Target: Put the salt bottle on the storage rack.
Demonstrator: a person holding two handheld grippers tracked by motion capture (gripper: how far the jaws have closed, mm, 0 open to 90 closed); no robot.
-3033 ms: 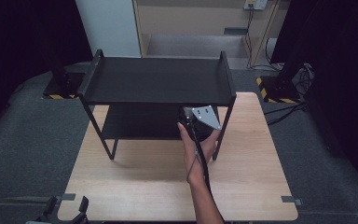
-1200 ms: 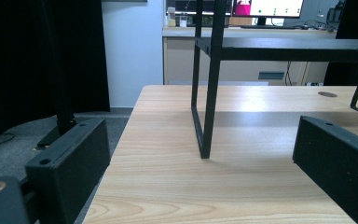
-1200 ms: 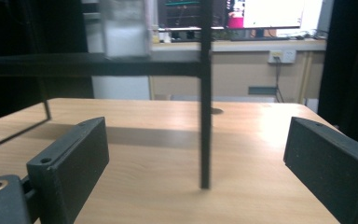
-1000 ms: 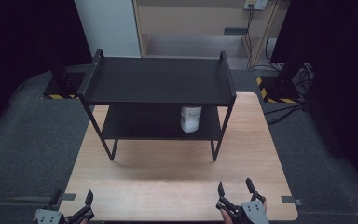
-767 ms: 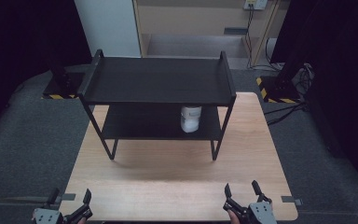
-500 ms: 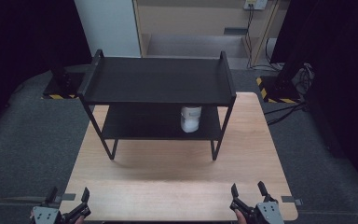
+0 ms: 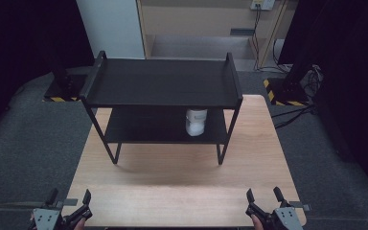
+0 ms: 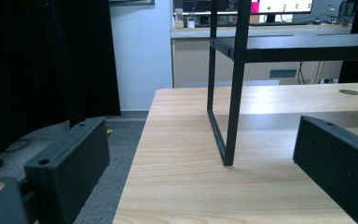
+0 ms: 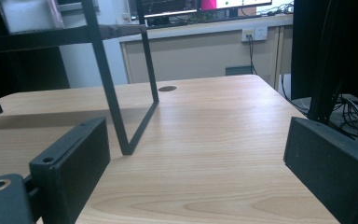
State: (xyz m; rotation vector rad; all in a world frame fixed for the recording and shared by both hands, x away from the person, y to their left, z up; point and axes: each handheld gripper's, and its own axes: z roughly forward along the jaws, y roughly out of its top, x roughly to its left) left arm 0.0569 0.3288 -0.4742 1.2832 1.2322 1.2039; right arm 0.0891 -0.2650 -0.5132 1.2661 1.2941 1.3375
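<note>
**Jar on the lower shelf, both grippers parked at the near edge**

At the far left of the high view, the left gripper (image 7: 69, 214) sits at the near left corner of the wooden table (image 7: 172, 191), its jaws spread wide with nothing between them. Its own view confirms this: bare tabletop lies in the gap, with a front leg of the black rack (image 8: 233, 93) standing well ahead.

Moving right, the two-tier black rack occupies the middle and back of the table. Its top shelf (image 7: 163, 86) is bare. On the lower shelf (image 7: 143, 127), toward the right end, stands a white jar (image 7: 196, 122), upright as far as the shadow under the top tier lets me judge.

At the far right, the right gripper (image 7: 263, 203) rests at the near right corner, jaws likewise wide apart and holding nothing; in its view the rack's leg and open tabletop lie ahead.

Judging from this layout, the placing looks done: the jar is set on the shelf and both tools are well apart from it. Nothing else waits on the table, so little or nothing seems left to do.
</note>
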